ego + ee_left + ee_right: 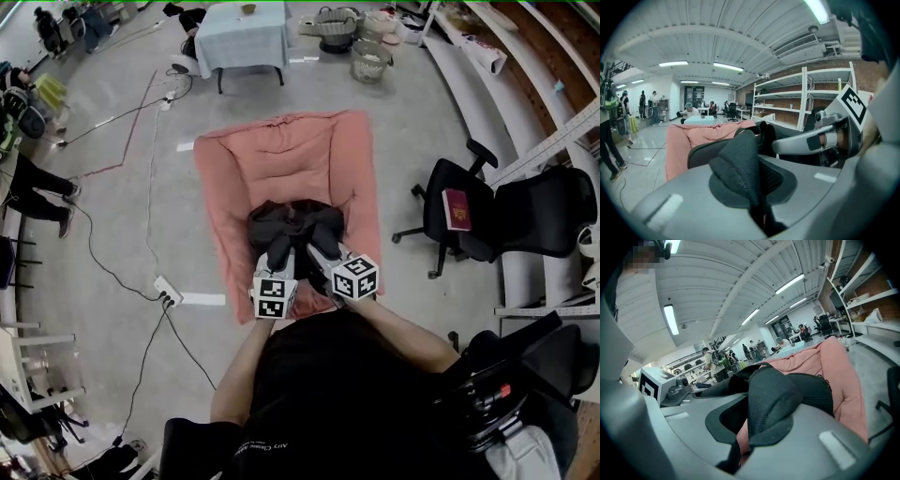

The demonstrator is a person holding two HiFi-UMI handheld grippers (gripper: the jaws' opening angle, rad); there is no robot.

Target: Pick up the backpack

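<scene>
Salmon-pink quilted padding makes up the floor mat [281, 155]. The black backpack [292, 223] lies slumped at the middle of the mat's near edge. One padded mesh shoulder strap [740, 168] is pinched in the nearly closed left claw [757, 199]. The right claw [740, 441] grips the other strap [771, 401] in the same way, directly above the bag. Beyond the mat's far edge, a woven basket [370, 61] holds pale contents too small to name.
</scene>
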